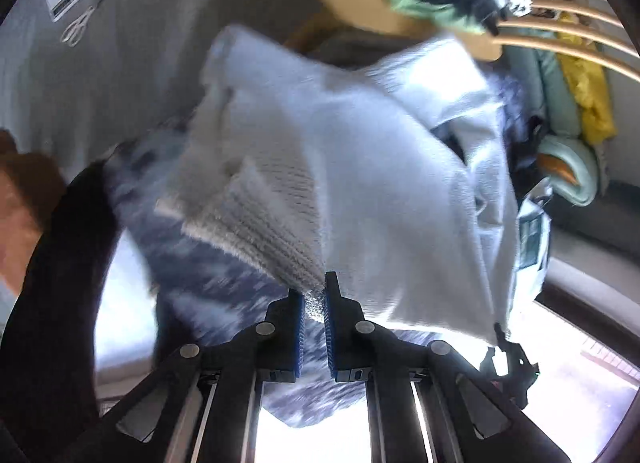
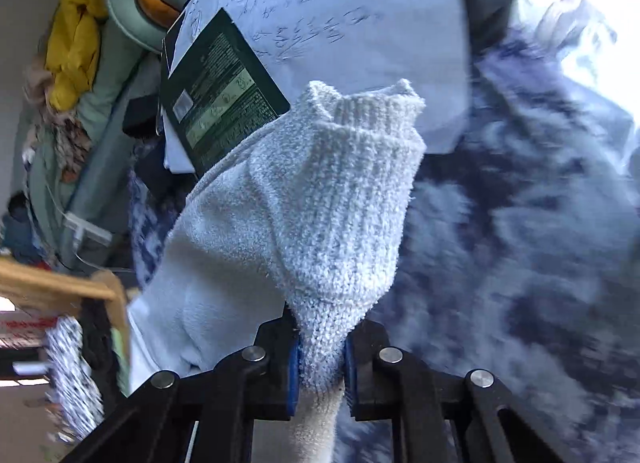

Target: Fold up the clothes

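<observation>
Behind everything lies a grey desk (image 1: 132, 75) with a pair of scissors (image 1: 78, 27) on it, far off beyond my left fingers (image 1: 315, 313) and up to their left. A wooden chair (image 1: 360, 3) heaped with green and black clothes stands beyond those fingers to the upper right. My left fingers are clenched on the ribbed edge of a white sock (image 1: 340, 167), which spreads out ahead of their tips and fills most of that view, blurred in places. My right fingers (image 2: 321, 347) are clenched on the same kind of white knit, the sock (image 2: 320, 203) rising straight up from between them with its ribbed cuff at the top. Beyond that cuff is a sheet of paper (image 2: 340, 23) with handwriting, and a dark green packet (image 2: 218, 91) just to its left. A blue-and-white patterned cloth (image 2: 520, 223) lies blurred to the right of my right fingers.
</observation>
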`<action>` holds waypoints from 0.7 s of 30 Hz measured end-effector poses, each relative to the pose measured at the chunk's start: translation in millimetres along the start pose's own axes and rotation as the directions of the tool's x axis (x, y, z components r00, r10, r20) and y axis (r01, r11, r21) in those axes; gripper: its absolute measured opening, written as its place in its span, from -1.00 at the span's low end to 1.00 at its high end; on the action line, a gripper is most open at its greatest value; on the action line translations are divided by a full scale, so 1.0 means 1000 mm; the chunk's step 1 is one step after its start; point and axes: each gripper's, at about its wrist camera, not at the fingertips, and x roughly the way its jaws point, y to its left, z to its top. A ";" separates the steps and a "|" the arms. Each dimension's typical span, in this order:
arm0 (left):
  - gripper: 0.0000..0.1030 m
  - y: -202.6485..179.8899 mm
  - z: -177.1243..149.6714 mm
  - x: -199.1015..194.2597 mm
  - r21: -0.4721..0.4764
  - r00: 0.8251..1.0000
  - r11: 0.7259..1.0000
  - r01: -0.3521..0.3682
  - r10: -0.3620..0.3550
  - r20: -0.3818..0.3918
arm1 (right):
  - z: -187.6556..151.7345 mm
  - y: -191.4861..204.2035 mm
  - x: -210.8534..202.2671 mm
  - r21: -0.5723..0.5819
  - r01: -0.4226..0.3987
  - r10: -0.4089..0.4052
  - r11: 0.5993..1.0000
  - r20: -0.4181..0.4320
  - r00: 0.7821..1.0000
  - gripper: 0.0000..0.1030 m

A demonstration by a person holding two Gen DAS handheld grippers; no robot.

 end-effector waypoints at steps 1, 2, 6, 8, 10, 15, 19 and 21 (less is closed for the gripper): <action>-0.84 0.006 -0.003 -0.001 0.001 1.000 1.000 -0.014 0.014 -0.015 | -0.005 -0.006 -0.010 -0.015 0.026 -0.026 1.000 0.005 1.000 -0.76; -0.84 0.012 -0.007 -0.002 0.001 0.999 1.000 -0.029 0.029 -0.029 | -0.010 -0.012 -0.020 -0.030 0.052 -0.052 0.998 0.010 0.999 -0.76; -0.84 0.032 -0.013 -0.010 0.052 0.991 0.992 -0.112 0.116 -0.073 | -0.030 -0.040 -0.046 -0.007 0.110 -0.110 0.994 0.009 0.994 -0.76; -0.84 0.043 -0.017 -0.013 0.066 0.982 0.986 -0.152 0.158 -0.101 | -0.047 -0.056 -0.047 0.007 0.157 -0.157 0.988 -0.019 0.987 -0.76; -0.84 0.052 -0.023 -0.016 0.097 0.970 0.976 -0.196 0.208 -0.123 | -0.063 -0.072 -0.048 0.021 0.204 -0.202 0.979 -0.047 0.978 -0.76; -0.84 0.079 -0.034 -0.010 0.104 0.939 0.950 -0.295 0.309 -0.154 | -0.102 -0.112 -0.046 0.061 0.314 -0.305 0.947 -0.121 0.945 -0.77; -0.84 0.074 -0.042 0.013 0.198 0.917 0.916 -0.349 0.377 -0.130 | -0.113 -0.134 -0.032 0.090 0.380 -0.364 0.921 -0.158 0.918 -0.76; -0.84 0.067 -0.049 0.024 0.242 0.907 0.900 -0.363 0.401 -0.128 | -0.109 -0.135 -0.023 0.084 0.408 -0.391 0.909 -0.163 0.906 -0.76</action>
